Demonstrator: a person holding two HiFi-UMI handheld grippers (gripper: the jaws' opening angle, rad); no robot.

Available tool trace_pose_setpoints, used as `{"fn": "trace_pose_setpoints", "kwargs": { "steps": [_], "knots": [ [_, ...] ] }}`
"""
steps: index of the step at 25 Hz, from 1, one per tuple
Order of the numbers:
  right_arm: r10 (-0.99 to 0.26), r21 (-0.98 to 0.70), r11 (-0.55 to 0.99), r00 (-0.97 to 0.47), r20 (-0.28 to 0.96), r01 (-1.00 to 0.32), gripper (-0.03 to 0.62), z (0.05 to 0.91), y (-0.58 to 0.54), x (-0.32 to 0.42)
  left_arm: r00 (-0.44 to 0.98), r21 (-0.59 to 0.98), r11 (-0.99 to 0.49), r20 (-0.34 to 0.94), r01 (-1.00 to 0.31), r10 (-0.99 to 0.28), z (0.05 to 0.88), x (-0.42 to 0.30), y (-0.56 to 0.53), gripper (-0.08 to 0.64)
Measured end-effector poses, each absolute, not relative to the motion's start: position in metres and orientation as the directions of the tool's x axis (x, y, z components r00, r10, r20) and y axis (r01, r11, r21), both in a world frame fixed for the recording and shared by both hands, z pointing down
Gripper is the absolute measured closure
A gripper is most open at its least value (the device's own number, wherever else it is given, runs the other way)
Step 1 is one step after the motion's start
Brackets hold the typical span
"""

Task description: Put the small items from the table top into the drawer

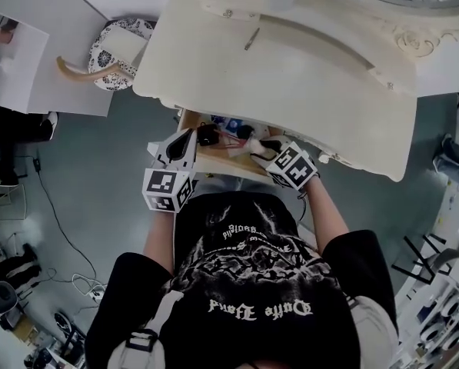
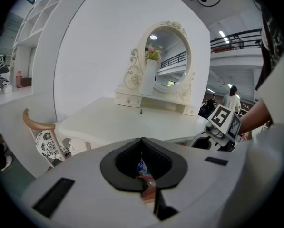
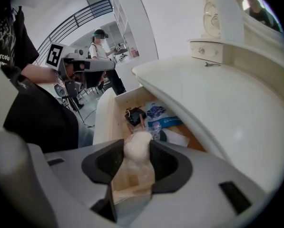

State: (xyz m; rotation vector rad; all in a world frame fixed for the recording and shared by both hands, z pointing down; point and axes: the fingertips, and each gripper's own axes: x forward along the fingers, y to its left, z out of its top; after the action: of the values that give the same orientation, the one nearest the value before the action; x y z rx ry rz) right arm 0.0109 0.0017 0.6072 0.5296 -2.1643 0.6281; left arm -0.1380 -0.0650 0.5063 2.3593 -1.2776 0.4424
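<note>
- Cream wood makes up the big dressing table (image 1: 291,75). In the head view it fills the picture from 11 o'clock round to 2 o'clock.
- The person (image 1: 252,283) in a black shirt stands at 6 o'clock from the table, right up by its front edge.
- A chair (image 1: 118,48) with a black-and-white seat sits at 9 o'clock from the table.
- The drawer (image 1: 214,164) is pulled out from under the table top, toward the person.
- The left gripper (image 1: 189,137) is over the drawer's 9 o'clock end. Its jaws are closed tip to tip, with nothing in them.
- The right gripper (image 1: 261,149) points down into the drawer's 3 o'clock end. Its jaws squeeze a pale lump (image 3: 138,144), one pad on each side. I cannot tell what the lump is.
- A black thing (image 3: 134,116) and a blue packet (image 3: 157,112) lie side by side on the drawer floor. In the right gripper view they are at 12 o'clock from the lump.
- One thin little thing (image 1: 251,38) lies on the table top, at 12 o'clock from the drawer and well apart from both grippers.
</note>
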Motion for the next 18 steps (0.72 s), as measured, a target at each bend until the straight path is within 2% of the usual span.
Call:
{"fn": "trace_pose_setpoints", "kwargs": {
  "steps": [12,18],
  "knots": [
    [0.039,-0.244,0.915,-0.534,0.845,-0.321,0.416,0.625,0.01,-0.004,0.5,0.209,-0.459,0.473,-0.864,-0.726,0.507,-0.14,-0.069,0.545],
    [0.108,-0.287,0.916,-0.517,0.849,-0.279,0.416,0.635,0.013,-0.013,0.474,0.211,-0.428,0.485,-0.879,-0.735,0.511,-0.149,-0.067,0.545]
  ]
}}
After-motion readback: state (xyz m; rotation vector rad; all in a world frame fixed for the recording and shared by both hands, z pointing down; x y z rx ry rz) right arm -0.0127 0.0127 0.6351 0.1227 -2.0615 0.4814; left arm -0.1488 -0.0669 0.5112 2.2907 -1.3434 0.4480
